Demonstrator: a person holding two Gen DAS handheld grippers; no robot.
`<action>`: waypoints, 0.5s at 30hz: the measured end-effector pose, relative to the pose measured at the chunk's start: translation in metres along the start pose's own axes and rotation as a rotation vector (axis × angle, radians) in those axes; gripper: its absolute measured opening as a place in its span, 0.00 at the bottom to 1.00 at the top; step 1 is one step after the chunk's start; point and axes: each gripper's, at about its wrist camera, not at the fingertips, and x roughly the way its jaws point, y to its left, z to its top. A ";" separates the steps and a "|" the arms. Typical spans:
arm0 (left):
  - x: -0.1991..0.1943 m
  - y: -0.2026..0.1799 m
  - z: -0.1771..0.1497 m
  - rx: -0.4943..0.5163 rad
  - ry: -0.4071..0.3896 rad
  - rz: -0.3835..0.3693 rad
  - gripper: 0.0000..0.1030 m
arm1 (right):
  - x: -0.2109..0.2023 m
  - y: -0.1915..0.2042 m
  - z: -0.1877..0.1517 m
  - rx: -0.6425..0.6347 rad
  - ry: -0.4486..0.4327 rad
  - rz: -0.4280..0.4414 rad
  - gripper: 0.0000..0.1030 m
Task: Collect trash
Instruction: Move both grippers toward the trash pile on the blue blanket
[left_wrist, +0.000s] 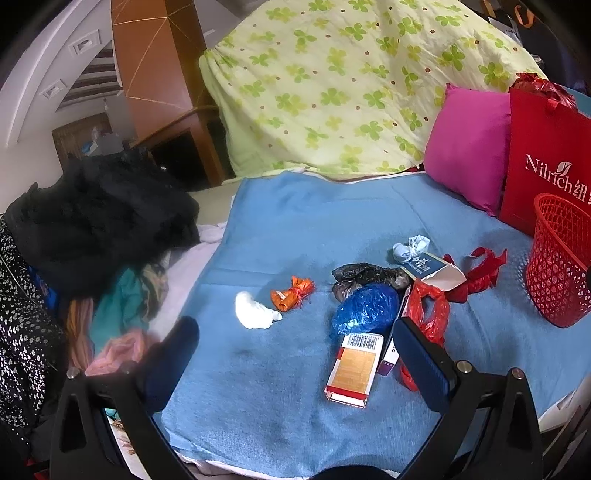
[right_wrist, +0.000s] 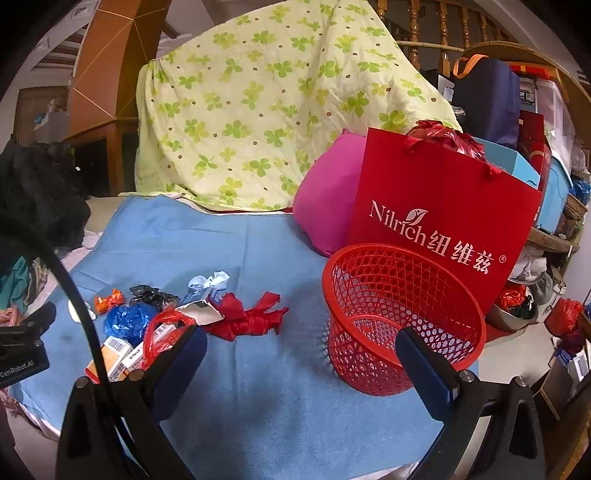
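Trash lies scattered on a blue blanket (left_wrist: 295, 229): a white tissue wad (left_wrist: 255, 311), an orange wrapper (left_wrist: 292, 293), a black bag (left_wrist: 365, 277), a blue bag (left_wrist: 364, 308), a red-and-white carton (left_wrist: 354, 367), a red plastic bag (left_wrist: 430, 310), an open dark-blue box (left_wrist: 434, 267), a crumpled pale paper (left_wrist: 410, 246) and a red ribbon (left_wrist: 480, 271). My left gripper (left_wrist: 295, 332) hovers open just before the pile, empty. A red mesh basket (right_wrist: 399, 314) stands upright to the right. My right gripper (right_wrist: 299, 339) is open beside the basket, holding nothing. The red ribbon (right_wrist: 251, 317) lies ahead-left of it.
A red paper shopping bag (right_wrist: 439, 206) and a magenta pillow (right_wrist: 325, 199) stand behind the basket. A green clover quilt (right_wrist: 258, 103) is draped at the back. Dark clothes (left_wrist: 96, 221) pile up at the left edge. Cluttered shelves (right_wrist: 546, 147) fill the right.
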 end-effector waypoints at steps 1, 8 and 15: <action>0.001 0.000 -0.001 0.000 0.004 -0.002 1.00 | 0.001 -0.001 0.000 0.000 0.001 0.001 1.00; 0.007 0.002 -0.006 -0.003 0.020 -0.014 1.00 | 0.003 0.004 -0.003 -0.007 0.004 0.001 1.00; 0.012 -0.002 -0.009 0.003 0.034 -0.017 1.00 | 0.007 0.005 -0.005 -0.013 0.012 -0.016 1.00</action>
